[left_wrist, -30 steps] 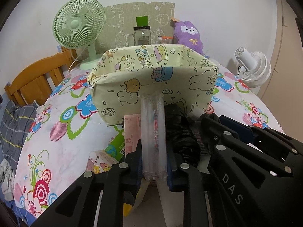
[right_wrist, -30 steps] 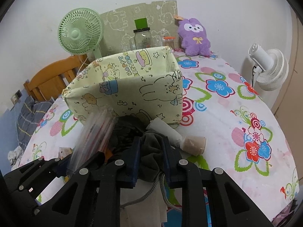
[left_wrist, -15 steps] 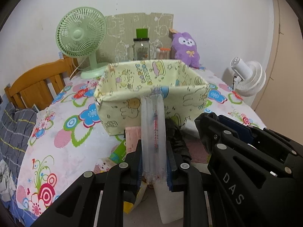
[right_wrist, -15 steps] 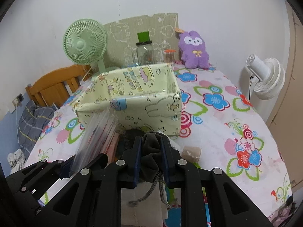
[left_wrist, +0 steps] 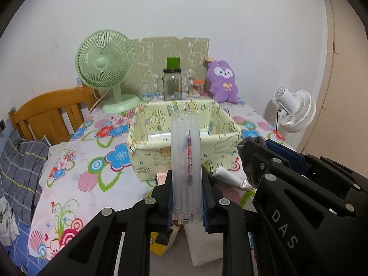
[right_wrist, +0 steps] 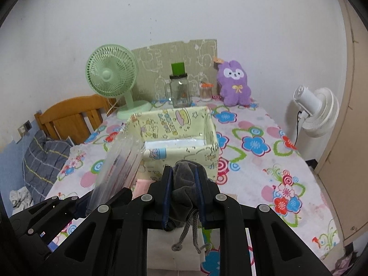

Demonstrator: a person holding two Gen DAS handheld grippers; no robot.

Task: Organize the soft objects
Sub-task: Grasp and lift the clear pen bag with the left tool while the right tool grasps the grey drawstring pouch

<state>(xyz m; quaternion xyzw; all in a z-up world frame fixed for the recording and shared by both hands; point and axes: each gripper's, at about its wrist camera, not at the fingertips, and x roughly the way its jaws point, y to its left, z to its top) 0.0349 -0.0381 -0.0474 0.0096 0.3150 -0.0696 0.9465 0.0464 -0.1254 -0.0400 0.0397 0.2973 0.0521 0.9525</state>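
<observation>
A clear plastic packet [left_wrist: 186,161] is clamped upright between the closed jaws of the left gripper [left_wrist: 187,197], its top edge seen against the near wall of the yellow fabric box [left_wrist: 214,142] that stands open-topped on the floral tablecloth [left_wrist: 76,174]. A grey drawstring pouch [right_wrist: 184,184] is pinched between the pads of the right gripper [right_wrist: 183,192], with its cord [right_wrist: 188,234] hanging loose below the jaws; the pouch is held on the near side of the box [right_wrist: 207,151], in front of its right half, and is not inside it. In the right wrist view the packet [right_wrist: 119,168] is seen tilted, just left of the box's near left corner. A crumpled white tube [left_wrist: 227,177] is seen lying on the cloth close against the near right corner of the box. Behind the box, a green table fan [right_wrist: 112,78] is placed to the left, a glass jar [right_wrist: 180,92] with a green lid directly behind, and a purple plush toy [right_wrist: 234,85] to the right. A white fan [right_wrist: 317,112] is seen well to the right of the box, beyond the table edge.
</observation>
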